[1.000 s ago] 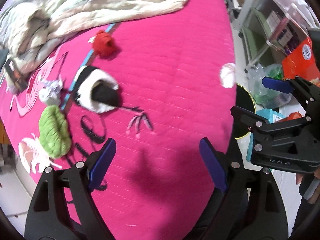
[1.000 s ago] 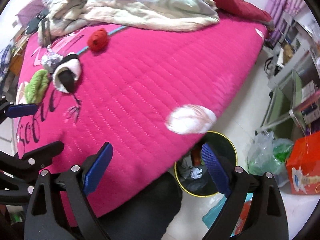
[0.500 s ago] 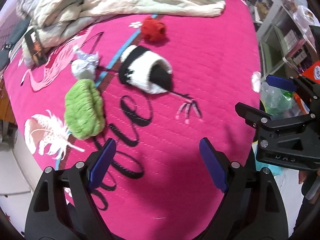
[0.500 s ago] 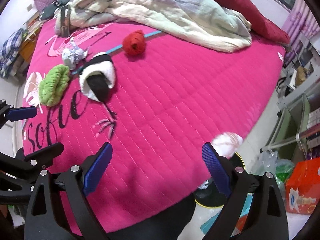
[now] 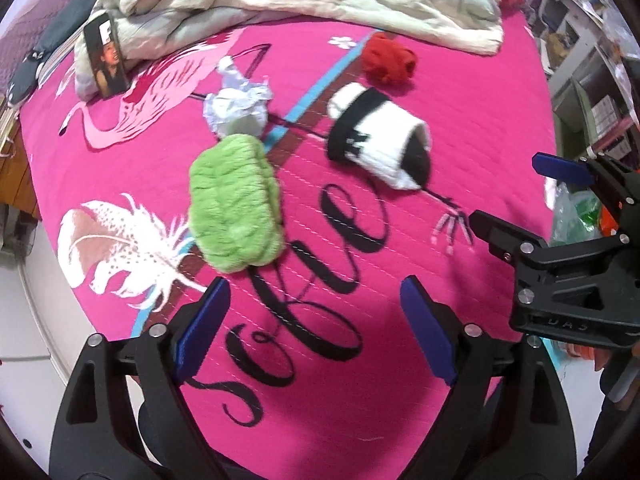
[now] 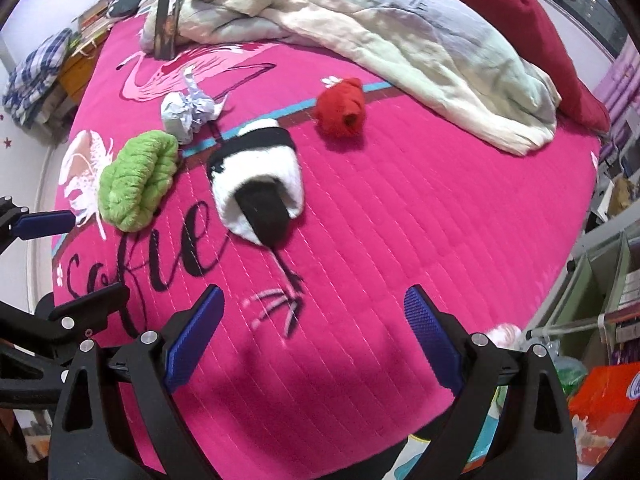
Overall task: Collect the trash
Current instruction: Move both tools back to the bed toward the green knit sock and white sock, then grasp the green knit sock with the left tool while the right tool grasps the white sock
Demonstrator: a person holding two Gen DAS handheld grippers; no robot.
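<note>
A crumpled paper wad (image 5: 236,106) lies on my pink bedspread (image 5: 460,92), up near the printed flamingo, in the far-left part of the spread as seen from both wrists. It touches the top edge of a green knit bundle (image 5: 234,204) just below it; in the right view the same wad (image 6: 188,110) sits above and right of that bundle (image 6: 138,180).

To the wad's right lies a black-and-white knit piece (image 5: 380,140), its dark opening turned toward me, and beyond that a red knit ball (image 5: 388,60), apart from the others.

My left gripper (image 5: 316,336) hangs over the black lettering at the near edge of the bed, jaws spread wide and holding nothing, well short of the wad. My right gripper (image 6: 314,338) hangs beside it over the flamingo's printed foot, jaws likewise wide and empty; it shows at the right edge of the left view (image 5: 568,240).

A rumpled pale quilt (image 6: 400,36) is heaped across the head of the bed, with a dark red blanket (image 6: 520,20) behind it. A phone (image 5: 106,60) showing a face leans against the quilt's left end. Shelves (image 6: 612,280) and an orange box (image 6: 604,404) stand off the bed's right side.
</note>
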